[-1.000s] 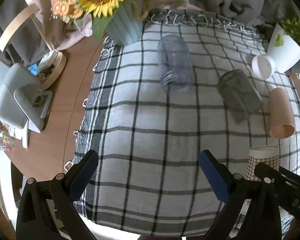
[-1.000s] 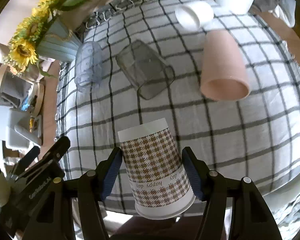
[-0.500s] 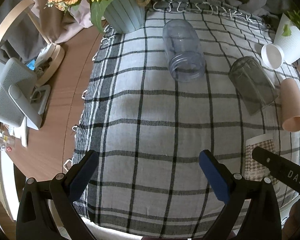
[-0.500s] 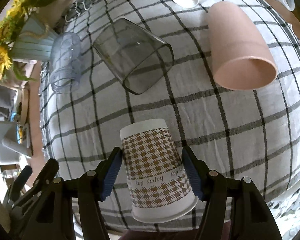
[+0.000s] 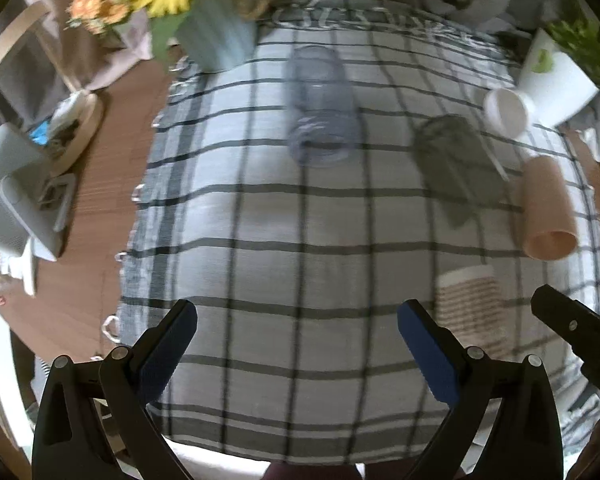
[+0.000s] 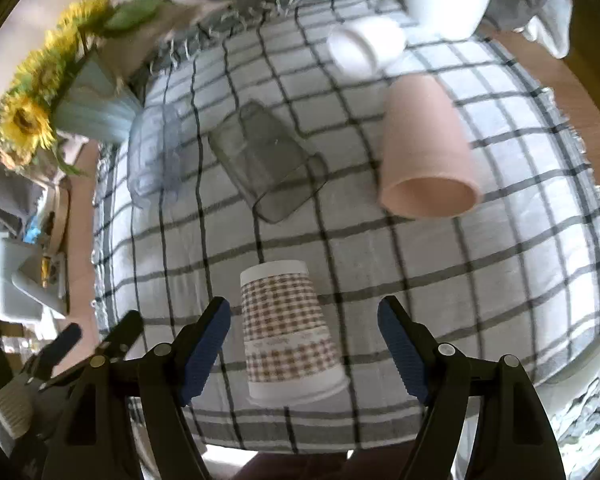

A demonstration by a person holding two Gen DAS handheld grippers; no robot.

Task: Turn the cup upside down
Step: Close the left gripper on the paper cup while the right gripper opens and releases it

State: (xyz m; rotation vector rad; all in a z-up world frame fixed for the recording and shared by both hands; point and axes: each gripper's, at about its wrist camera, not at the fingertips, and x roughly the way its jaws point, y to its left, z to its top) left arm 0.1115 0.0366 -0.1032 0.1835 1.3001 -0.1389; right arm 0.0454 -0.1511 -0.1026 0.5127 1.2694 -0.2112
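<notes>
The houndstooth paper cup (image 6: 290,332) stands upside down, rim on the checked cloth (image 6: 480,280), between the spread fingers of the right tongs (image 6: 304,344), touching neither pad. The left tongs (image 5: 298,356) are also spread, holding nothing. Beyond the cup lie a pink cup (image 6: 426,160), a grey glass (image 6: 266,164) and a bluish jar (image 6: 154,156), all on their sides.

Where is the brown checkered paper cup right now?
In the right wrist view, the checkered paper cup stands upside down on the plaid cloth, between the open right tool fingers.
</notes>
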